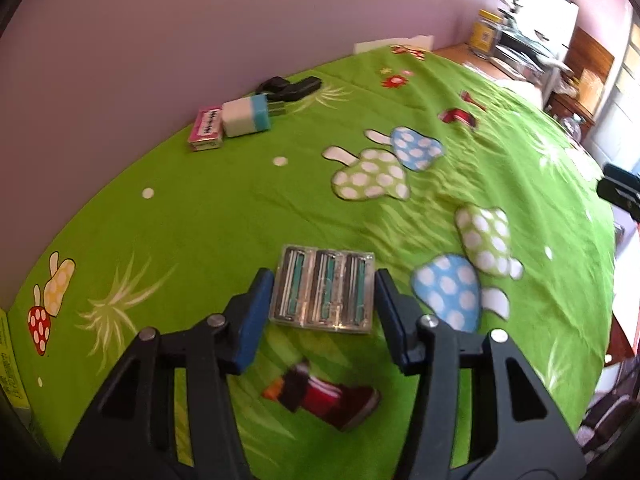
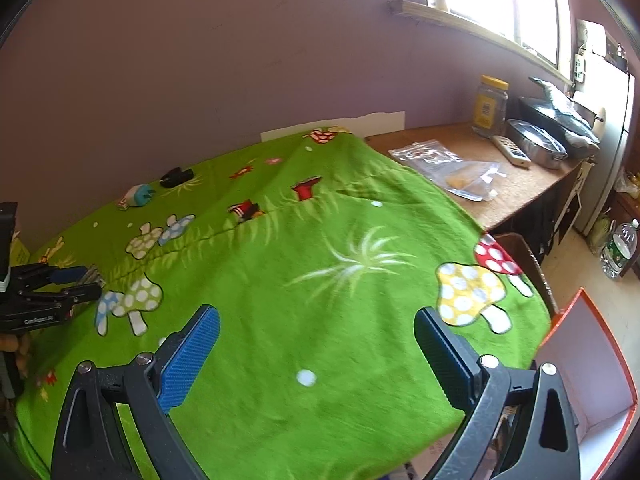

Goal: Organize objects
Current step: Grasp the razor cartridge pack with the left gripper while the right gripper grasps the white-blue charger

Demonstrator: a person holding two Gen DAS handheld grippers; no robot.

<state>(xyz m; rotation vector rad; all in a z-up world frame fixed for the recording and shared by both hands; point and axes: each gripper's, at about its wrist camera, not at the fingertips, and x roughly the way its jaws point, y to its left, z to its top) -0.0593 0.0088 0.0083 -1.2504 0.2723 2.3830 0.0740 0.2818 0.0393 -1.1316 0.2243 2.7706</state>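
A clear pack of razor cartridges (image 1: pixel 324 290) with teal strips lies on the green mushroom-print cloth (image 1: pixel 224 208). My left gripper (image 1: pixel 322 280) straddles it, and its blue pads (image 1: pixel 256 316) meet the pack's two short sides. In the right wrist view the same gripper (image 2: pixel 80 280) shows at the far left with the pack (image 2: pixel 91 274) between its fingers. My right gripper (image 2: pixel 316 340) hangs open over bare cloth (image 2: pixel 320 320) near the table's front right, holding nothing.
By the wall lie a pink box (image 1: pixel 206 130), a white and blue block (image 1: pixel 246 116) and a black object (image 1: pixel 288 87). A wooden counter (image 2: pixel 520 196) holds a jar (image 2: pixel 489 106), a remote, a pan and plastic bags. An orange-rimmed box (image 2: pixel 588 360) stands lower right.
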